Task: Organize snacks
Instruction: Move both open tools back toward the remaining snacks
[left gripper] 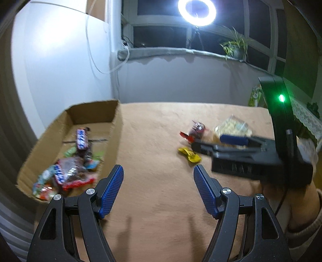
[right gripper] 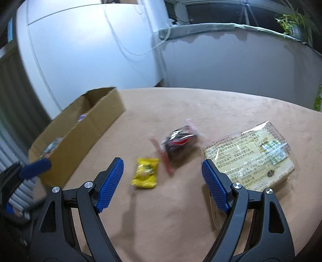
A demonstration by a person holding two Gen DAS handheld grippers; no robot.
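A cardboard box (left gripper: 115, 129) at the table's left holds several wrapped snacks (left gripper: 70, 169); it also shows in the right wrist view (right gripper: 84, 129). On the tan table lie a yellow candy (right gripper: 146, 173), a dark red-trimmed packet (right gripper: 179, 147) and a large clear-wrapped pale cake (right gripper: 251, 153). They show in the left wrist view too: the candy (left gripper: 190, 154), the packet (left gripper: 196, 130), the cake (left gripper: 233, 127). My left gripper (left gripper: 158, 171) is open and empty beside the box. My right gripper (right gripper: 162, 165) is open and empty, above the table near the yellow candy.
A ring light (left gripper: 196, 9) and a potted plant (left gripper: 235, 47) stand on the window sill behind the table. A white appliance (right gripper: 90, 44) stands behind the box. The table's right edge (right gripper: 314, 227) curves close to the cake.
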